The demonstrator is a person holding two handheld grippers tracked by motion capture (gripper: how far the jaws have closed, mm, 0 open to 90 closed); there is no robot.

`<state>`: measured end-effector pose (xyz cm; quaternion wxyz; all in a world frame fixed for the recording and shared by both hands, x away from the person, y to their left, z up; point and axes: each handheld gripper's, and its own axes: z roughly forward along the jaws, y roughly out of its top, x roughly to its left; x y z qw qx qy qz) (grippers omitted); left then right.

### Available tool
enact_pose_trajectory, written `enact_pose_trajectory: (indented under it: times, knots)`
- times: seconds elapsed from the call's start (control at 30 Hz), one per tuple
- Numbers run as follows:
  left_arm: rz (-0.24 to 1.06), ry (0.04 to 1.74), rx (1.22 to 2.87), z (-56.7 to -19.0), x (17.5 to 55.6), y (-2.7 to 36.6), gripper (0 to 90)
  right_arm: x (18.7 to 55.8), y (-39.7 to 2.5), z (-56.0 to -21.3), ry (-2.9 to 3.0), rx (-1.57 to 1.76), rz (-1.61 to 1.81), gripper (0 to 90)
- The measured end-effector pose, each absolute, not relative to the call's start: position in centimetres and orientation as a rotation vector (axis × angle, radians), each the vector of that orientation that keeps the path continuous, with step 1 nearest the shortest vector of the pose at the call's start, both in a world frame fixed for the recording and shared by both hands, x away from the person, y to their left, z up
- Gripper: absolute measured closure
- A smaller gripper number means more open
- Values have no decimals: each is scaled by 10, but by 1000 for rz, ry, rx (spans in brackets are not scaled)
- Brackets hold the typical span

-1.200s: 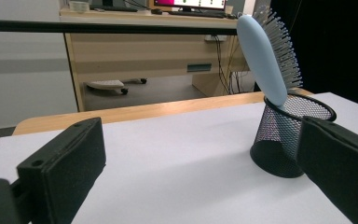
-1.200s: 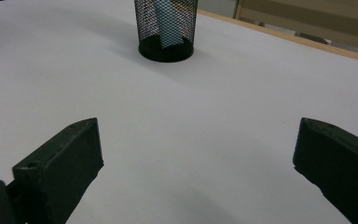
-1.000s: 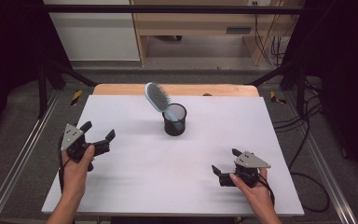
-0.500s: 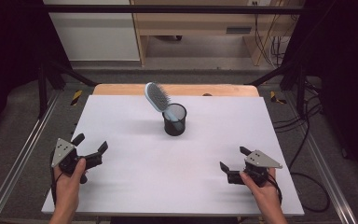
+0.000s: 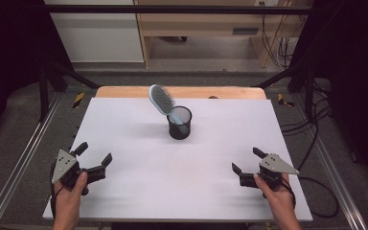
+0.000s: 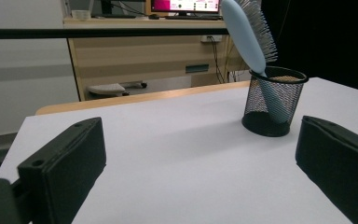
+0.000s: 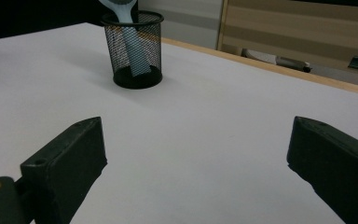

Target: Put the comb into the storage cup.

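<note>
A black mesh cup (image 5: pixel 179 123) stands at the middle of the white table (image 5: pixel 124 124), toward the back. A light blue hairbrush (image 5: pixel 162 99) leans in it, handle down, bristled head tilted up and to the left. The cup (image 6: pixel 272 103) and brush (image 6: pixel 249 35) show ahead of the left jaws, and the cup (image 7: pixel 133 49) with the brush handle (image 7: pixel 133 46) ahead of the right jaws. My left gripper (image 5: pixel 94 154) rests low at the front left corner, open and holding nothing. My right gripper (image 5: pixel 247 160) sits at the front right, open too, nothing between its jaws.
A wooden strip (image 5: pixel 124 91) runs along the table's back edge. Metal frame rails (image 5: pixel 19 163) flank both sides. Cables (image 5: pixel 316 143) lie on the floor to the right. Wooden furniture (image 6: pixel 140 51) and a monitor (image 6: pixel 186 5) stand beyond the table.
Both hands have drawn back toward the front edge and outward. The left gripper moved down and left, the right one down and right. The brush and cup stayed put.
</note>
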<state>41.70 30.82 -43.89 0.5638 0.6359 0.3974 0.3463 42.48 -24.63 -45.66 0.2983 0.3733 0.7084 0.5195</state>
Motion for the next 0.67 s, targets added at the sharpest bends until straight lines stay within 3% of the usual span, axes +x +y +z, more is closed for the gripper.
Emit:
enact_pose_trajectory:
  times: [0.67]
  knots:
    - [757, 932, 1444, -445, 394, 316, 14, 426, -272, -460, 1789, 1052, 1417, 50]
